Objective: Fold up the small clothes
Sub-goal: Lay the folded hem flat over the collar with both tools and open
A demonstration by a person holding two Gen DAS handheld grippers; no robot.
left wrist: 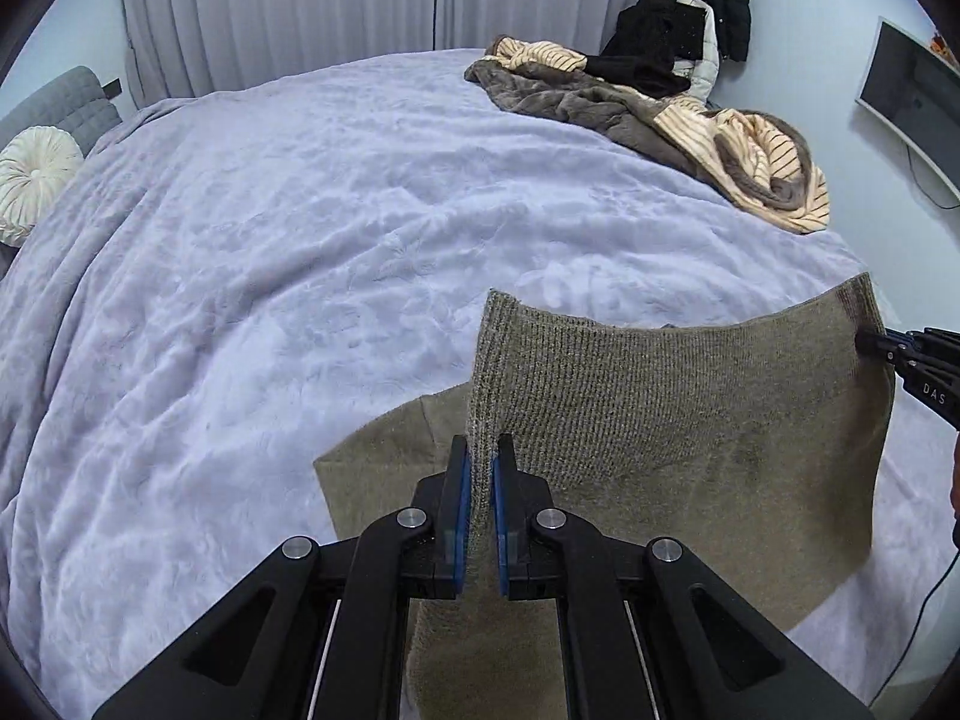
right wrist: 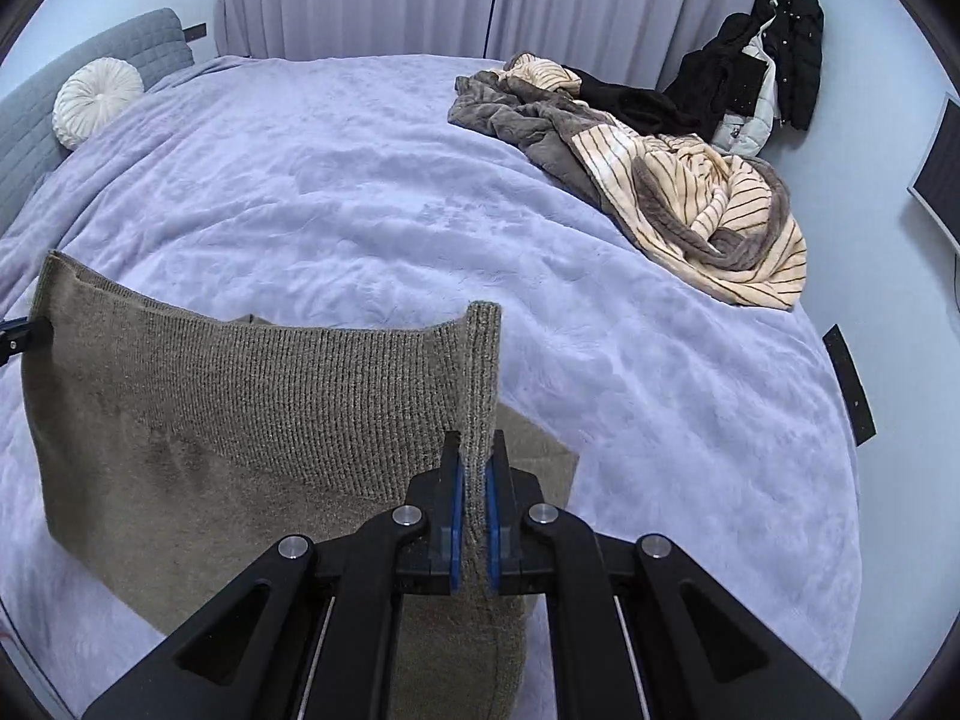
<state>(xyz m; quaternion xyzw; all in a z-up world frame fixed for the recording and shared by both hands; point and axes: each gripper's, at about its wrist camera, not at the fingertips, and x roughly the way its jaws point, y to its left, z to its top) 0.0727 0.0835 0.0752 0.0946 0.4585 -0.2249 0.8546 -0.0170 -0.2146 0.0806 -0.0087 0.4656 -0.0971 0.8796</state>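
Lavender bedspread (left wrist: 240,240), olive knit garment (left wrist: 660,420) stretched between both grippers — left gripper (left wrist: 480,456), right gripper (right wrist: 477,450), jaws clamped on its ribbed hem corners.

Soft, even, cool daylight fills both views, seemingly filtering through the pale curtains (left wrist: 288,0) behind the bed (left wrist: 270,228). Shadows are faint; only shallow creases shade the bed's blanket. No glare shows. Focus is sharp near the bed's middle. Strong fisheye bending curves the bed's edges, and black vignetting closes off the corners of each frame.
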